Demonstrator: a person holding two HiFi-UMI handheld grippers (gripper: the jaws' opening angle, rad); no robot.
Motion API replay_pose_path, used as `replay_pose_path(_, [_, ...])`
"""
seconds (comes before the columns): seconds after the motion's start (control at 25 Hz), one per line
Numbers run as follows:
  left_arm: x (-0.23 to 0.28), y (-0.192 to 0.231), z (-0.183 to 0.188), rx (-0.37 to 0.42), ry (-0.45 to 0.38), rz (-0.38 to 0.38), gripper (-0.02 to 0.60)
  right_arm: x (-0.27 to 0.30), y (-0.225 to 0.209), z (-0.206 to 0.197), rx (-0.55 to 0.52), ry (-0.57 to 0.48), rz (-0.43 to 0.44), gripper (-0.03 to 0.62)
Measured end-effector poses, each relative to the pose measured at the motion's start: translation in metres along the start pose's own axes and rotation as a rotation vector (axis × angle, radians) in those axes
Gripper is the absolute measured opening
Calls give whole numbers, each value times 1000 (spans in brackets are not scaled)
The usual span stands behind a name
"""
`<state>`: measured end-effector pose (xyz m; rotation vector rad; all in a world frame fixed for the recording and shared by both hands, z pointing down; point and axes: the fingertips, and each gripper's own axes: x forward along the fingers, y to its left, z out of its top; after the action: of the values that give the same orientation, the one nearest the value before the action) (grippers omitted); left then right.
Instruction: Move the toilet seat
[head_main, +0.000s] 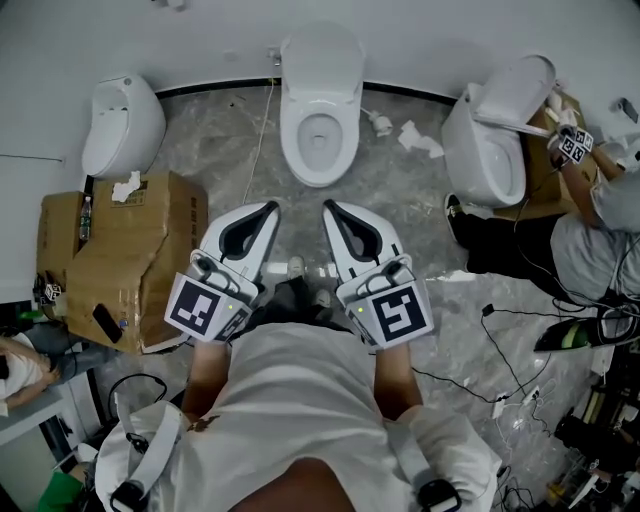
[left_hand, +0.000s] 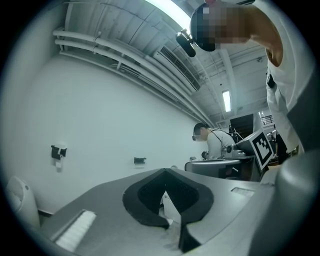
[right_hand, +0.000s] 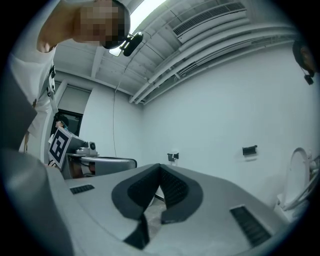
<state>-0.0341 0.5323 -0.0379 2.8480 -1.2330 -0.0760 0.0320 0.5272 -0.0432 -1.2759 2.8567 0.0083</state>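
A white toilet (head_main: 320, 150) stands against the far wall in the head view, its bowl open. Its lid and seat (head_main: 322, 55) are tilted up toward the wall; I cannot tell the two apart. My left gripper (head_main: 270, 207) and right gripper (head_main: 328, 207) are held side by side, level, short of the bowl's front and not touching it. Both are shut with nothing between the jaws. In the left gripper view the left gripper (left_hand: 167, 172) faces a bare white wall. The right gripper (right_hand: 159, 167) likewise faces the wall in the right gripper view.
A white urinal-like fixture (head_main: 122, 125) and a cardboard box (head_main: 120, 250) stand at the left. At the right a person (head_main: 590, 240) crouches by another toilet (head_main: 490, 140). Crumpled paper (head_main: 420, 140) lies on the marble floor, and cables (head_main: 500, 350) trail at the right.
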Motion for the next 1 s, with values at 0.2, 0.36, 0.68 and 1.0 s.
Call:
replay_pose_path(0.2, [19,34,0,-3,0,-18,0,35,-15,-2,-3,3,-14,3])
replay_pose_path(0.36, [26,61,1,2,-2,-33,1,63,-18,-3,-4,5,-27,3])
replay_pose_path(0.68, [51,100,3,-13,-5,-58,0,97,-35,-9,24,64,-50,3])
replay_pose_path(1.0, [90,113,-2,-23,8,-67,0,115,-73,-13,31,64,-59,5])
